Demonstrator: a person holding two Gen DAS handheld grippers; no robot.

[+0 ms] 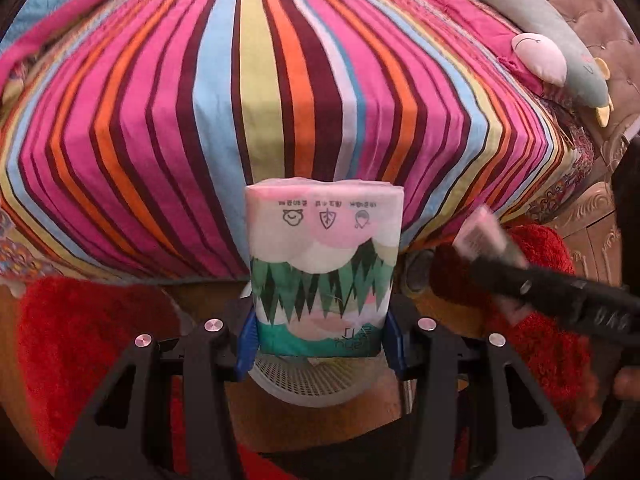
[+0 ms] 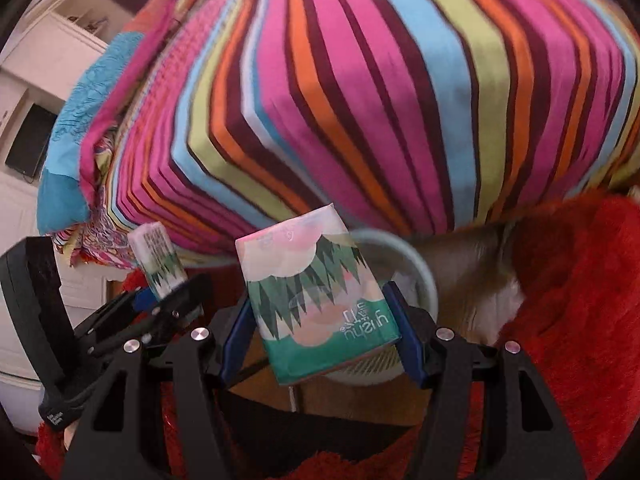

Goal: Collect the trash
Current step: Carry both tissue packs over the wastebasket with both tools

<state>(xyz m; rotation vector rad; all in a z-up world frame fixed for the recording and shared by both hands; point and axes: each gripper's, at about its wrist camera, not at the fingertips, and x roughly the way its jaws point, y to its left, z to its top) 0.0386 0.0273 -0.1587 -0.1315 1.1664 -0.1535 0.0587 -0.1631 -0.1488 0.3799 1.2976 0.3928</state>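
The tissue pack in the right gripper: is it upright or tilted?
Tilted. The tissue pack leans left between the right gripper fingers, its print upside down.

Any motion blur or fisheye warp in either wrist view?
Left wrist: sharp on the held tissue pack and striped bedspread; only the right gripper entering is smeared. Right wrist: blurred across the bedspread and red rug, its own tissue pack fairly crisp. Both bow the stripes strongly.

Striped bedsheet [image 1: 304, 92] stretched over the bed, pink, orange, maroon and blue bands; a grey plush toy [image 1: 560, 40] lying along its far right edge against the tufted headboard [image 1: 600, 12], and red shaggy rug [image 2: 580, 300] below on the floor
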